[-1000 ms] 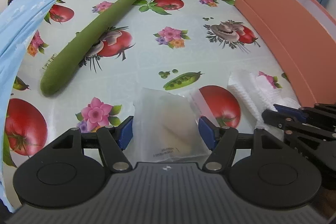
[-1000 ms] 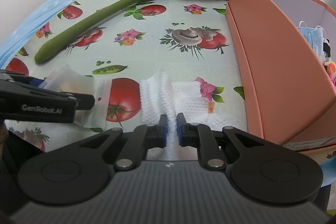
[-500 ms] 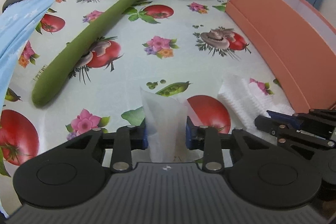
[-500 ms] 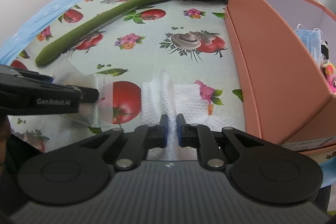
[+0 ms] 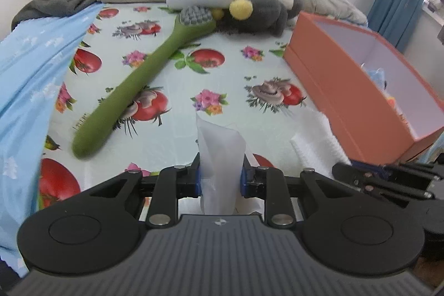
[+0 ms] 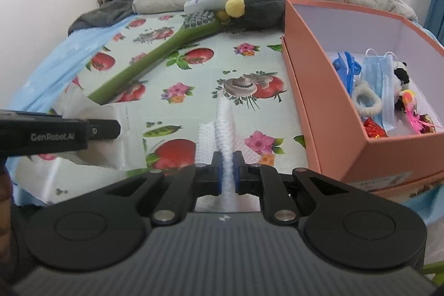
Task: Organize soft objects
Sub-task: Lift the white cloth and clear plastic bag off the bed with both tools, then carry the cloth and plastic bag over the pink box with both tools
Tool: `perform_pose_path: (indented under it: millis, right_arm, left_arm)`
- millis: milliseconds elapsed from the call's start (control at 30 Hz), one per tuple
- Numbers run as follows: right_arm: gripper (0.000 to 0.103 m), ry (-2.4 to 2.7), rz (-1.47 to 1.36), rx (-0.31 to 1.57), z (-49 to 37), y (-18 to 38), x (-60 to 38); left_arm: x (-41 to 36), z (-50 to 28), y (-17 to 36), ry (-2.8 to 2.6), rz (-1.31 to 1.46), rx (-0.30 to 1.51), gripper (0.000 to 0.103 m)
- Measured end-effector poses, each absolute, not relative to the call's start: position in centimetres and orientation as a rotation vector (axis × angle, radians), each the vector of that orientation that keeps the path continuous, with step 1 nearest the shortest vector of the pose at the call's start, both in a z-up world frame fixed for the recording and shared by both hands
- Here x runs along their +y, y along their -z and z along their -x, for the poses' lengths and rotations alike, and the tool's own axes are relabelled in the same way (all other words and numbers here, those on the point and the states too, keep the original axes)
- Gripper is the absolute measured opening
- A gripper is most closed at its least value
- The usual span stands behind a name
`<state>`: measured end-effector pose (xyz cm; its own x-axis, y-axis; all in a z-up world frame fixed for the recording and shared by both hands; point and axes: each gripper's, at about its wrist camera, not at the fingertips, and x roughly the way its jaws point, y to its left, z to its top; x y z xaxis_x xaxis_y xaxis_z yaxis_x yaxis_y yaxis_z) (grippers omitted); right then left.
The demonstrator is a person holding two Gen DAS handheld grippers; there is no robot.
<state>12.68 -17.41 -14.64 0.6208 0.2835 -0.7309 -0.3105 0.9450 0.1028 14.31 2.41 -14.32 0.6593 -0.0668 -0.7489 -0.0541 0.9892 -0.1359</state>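
Note:
A translucent plastic packet [image 5: 220, 146] stands bunched between the blue pads of my left gripper [image 5: 219, 176]. Its jaws are closing and press on the packet, which is lifted off the tomato-print tablecloth [image 5: 227, 90]. My right gripper [image 6: 227, 171] is shut on a white knitted cloth [image 6: 224, 124], whose far part still trails on the tablecloth. In the right wrist view the left gripper [image 6: 105, 129] enters from the left with the packet [image 6: 125, 146] hanging from it. In the left wrist view the right gripper [image 5: 344, 171] is at the lower right, beside the cloth [image 5: 316, 140].
An open orange box [image 6: 313, 107] stands at the right with a face mask [image 6: 380, 79] and several small soft items inside. A long green plush toothbrush [image 5: 144, 82] lies diagonally across the cloth. A grey plush toy [image 5: 258, 15] and piled clothes sit at the back. Blue fabric [image 5: 25, 74] drapes the left edge.
My left jaws closed in on the packet, squeezing it into a narrow bunch, and lifted it. Both grippers rose and tipped up, so the box's inside now shows. The white cloth's near end came up too.

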Motion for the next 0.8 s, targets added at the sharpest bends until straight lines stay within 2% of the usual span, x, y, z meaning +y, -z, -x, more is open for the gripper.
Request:
perform_pose_path:
  millis: [800]
  right_arm:
    - [0.012,-0.313,-0.010,0.625,-6.8,4.0,-20.5]
  left_arm:
    - [1.0,-6.1,5.0,0.041,0.209,0.665,0.026]
